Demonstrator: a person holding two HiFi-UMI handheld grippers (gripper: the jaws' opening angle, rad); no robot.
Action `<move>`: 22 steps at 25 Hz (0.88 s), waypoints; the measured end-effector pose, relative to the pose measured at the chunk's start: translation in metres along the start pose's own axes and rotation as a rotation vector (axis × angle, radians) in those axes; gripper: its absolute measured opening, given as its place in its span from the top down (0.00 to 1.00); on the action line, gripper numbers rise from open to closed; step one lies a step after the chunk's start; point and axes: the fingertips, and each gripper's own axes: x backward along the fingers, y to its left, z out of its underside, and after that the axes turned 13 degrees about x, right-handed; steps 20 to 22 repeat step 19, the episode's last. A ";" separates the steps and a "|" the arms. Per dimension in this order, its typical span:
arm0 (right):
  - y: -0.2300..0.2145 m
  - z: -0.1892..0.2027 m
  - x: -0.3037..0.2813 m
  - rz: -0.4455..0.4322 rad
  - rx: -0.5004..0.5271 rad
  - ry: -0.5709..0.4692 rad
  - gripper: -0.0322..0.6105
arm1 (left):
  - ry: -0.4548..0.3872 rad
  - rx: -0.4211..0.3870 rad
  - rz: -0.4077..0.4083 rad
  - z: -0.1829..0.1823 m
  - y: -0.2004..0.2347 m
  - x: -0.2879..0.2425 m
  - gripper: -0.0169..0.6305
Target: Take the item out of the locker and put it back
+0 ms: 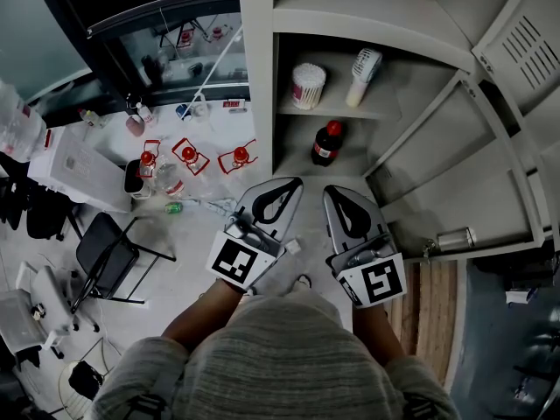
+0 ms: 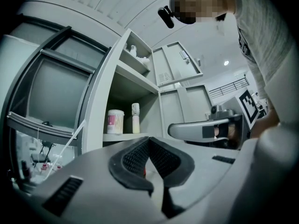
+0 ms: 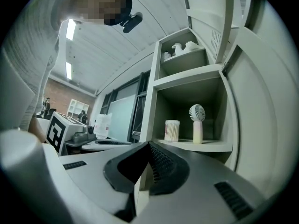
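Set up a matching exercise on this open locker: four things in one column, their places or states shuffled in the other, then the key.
Things
1. cotton swab tub
2. handheld fan
3. dark bottle with a red cap
4. vented locker door

Places or states
A. on the shelf below the swabs
B. swung open, at the right
C. shares a shelf with the swabs, to their right
D. shares a shelf with the fan, to its left

Pairs: 1-D, 2-C, 3-A, 4-B

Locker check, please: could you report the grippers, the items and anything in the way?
Left gripper, right gripper shut, empty, before locker. Bottle, swabs, fan shelved. Doors open; nothing blocking.
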 end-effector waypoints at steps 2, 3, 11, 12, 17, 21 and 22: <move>0.000 0.000 0.001 0.000 -0.004 -0.003 0.91 | 0.005 0.000 0.001 0.001 -0.001 0.001 0.96; 0.000 0.000 0.002 -0.001 -0.007 -0.004 0.91 | 0.007 0.001 0.001 0.002 -0.001 0.001 0.96; -0.001 0.003 0.009 -0.004 -0.034 0.002 0.91 | 0.013 -0.003 0.009 0.004 -0.006 0.001 0.96; -0.002 0.004 0.010 -0.003 -0.035 0.004 0.91 | 0.014 -0.004 0.011 0.005 -0.007 0.000 0.96; -0.004 0.006 0.012 -0.003 -0.030 0.010 0.91 | 0.019 -0.004 0.017 0.007 -0.010 -0.002 0.96; -0.005 0.007 0.012 -0.005 -0.028 0.014 0.91 | 0.019 -0.007 0.019 0.007 -0.011 -0.003 0.96; -0.005 0.007 0.012 -0.005 -0.028 0.014 0.91 | 0.019 -0.007 0.019 0.007 -0.011 -0.003 0.96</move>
